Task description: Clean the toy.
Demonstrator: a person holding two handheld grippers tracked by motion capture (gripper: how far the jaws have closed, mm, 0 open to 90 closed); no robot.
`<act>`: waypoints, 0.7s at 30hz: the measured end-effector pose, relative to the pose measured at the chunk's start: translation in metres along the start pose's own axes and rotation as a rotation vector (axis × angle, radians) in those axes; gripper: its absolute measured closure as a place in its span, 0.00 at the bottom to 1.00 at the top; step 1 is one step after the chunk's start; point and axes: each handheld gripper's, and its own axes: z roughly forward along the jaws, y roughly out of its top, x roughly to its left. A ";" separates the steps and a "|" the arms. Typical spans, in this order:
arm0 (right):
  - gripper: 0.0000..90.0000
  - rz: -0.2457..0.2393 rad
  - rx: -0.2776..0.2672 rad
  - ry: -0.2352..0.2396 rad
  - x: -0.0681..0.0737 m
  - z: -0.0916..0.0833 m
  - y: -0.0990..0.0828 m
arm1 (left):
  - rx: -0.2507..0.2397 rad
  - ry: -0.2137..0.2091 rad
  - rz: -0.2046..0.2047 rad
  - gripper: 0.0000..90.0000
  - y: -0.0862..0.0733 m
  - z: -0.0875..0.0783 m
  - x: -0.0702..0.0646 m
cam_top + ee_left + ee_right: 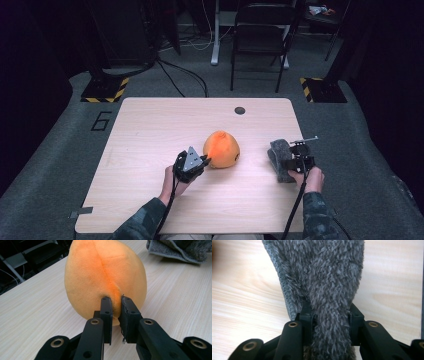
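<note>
Left gripper pinching a fold of the orange plush fruit at frame centre, pinning it to the table; right gripper clamped on the grey cloth right of centre, seemingly ready for wiping.

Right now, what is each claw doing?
Left gripper: closed, pinching the orange plush fruit.
Right gripper: closed on the grey towel.

on the desk the left gripper meets the orange plush; well apart to its right, the right gripper sits on the grey cloth.
</note>
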 end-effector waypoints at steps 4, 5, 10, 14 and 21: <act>0.70 -0.026 0.010 -0.001 -0.007 0.010 -0.004 | 0.012 -0.011 0.010 0.83 0.000 0.000 0.001; 0.70 -0.024 0.006 0.000 -0.008 0.011 -0.004 | 0.013 -0.011 0.011 0.82 0.000 0.000 0.001; 0.59 -0.072 0.007 -0.030 -0.006 0.017 -0.008 | 0.017 -0.009 0.013 0.77 0.000 0.000 0.001; 0.51 -0.068 0.000 -0.034 -0.007 0.018 -0.009 | 0.021 0.005 0.011 0.62 0.002 -0.001 0.002; 0.41 -0.091 -0.002 -0.029 -0.008 0.019 -0.009 | 0.029 0.028 -0.102 0.39 0.009 0.010 0.030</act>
